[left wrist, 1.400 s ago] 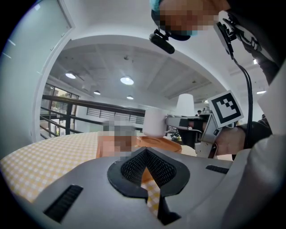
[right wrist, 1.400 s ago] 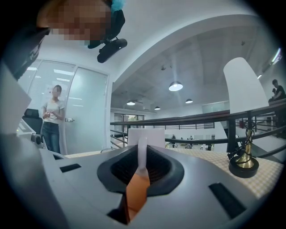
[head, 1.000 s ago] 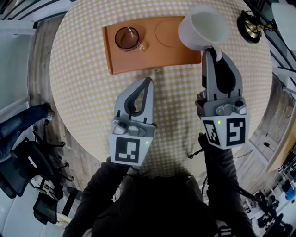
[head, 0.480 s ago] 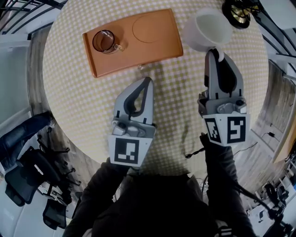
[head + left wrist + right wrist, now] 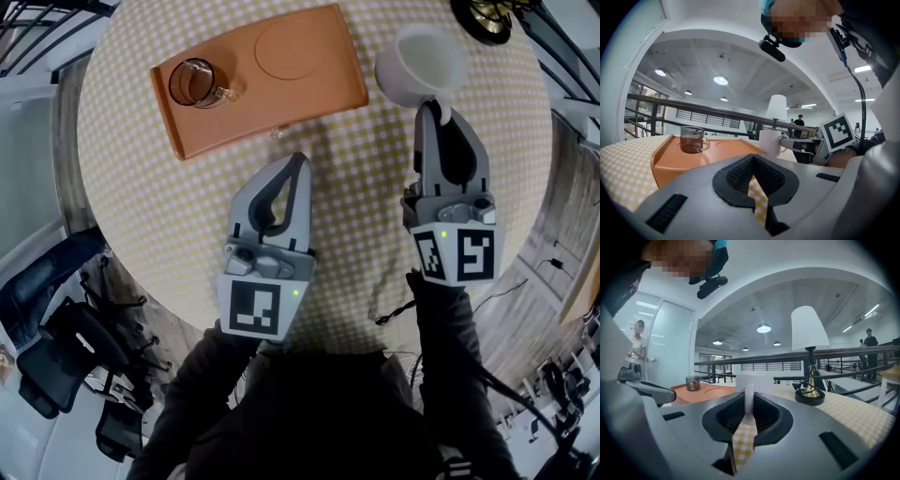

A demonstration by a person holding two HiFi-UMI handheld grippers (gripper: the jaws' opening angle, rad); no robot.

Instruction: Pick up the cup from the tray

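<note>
**Left gripper [image 5: 753, 158]:** your grey two-jaw tool with black ribbed pads. Its jaws are closed tip to tip, with nothing between them.

**Under the jaws:** yellow-and-white checked tablecloth [image 5: 621, 164].

**Ahead and left of your jaws:**
- Flat orange plastic tray [image 5: 665, 161].
- Clear glass cup with handle [image 5: 692, 139], upright on the tray, holding dark liquid.

**Just ahead, right of the tray:**
- White ceramic mug [image 5: 768, 142], upright.
- Your right gripper [image 5: 783, 139] reaches its handle from the right.
- That gripper's marker cube [image 5: 837, 132] sits further right.

**Beyond the mug:**
- White conical lampshade [image 5: 777, 107].
- Dark metal railing [image 5: 703, 111].

Open-plan office mezzanine — railing [image 5: 693, 109], glass door [image 5: 670, 348], office chairs [image 5: 66, 347].
</note>
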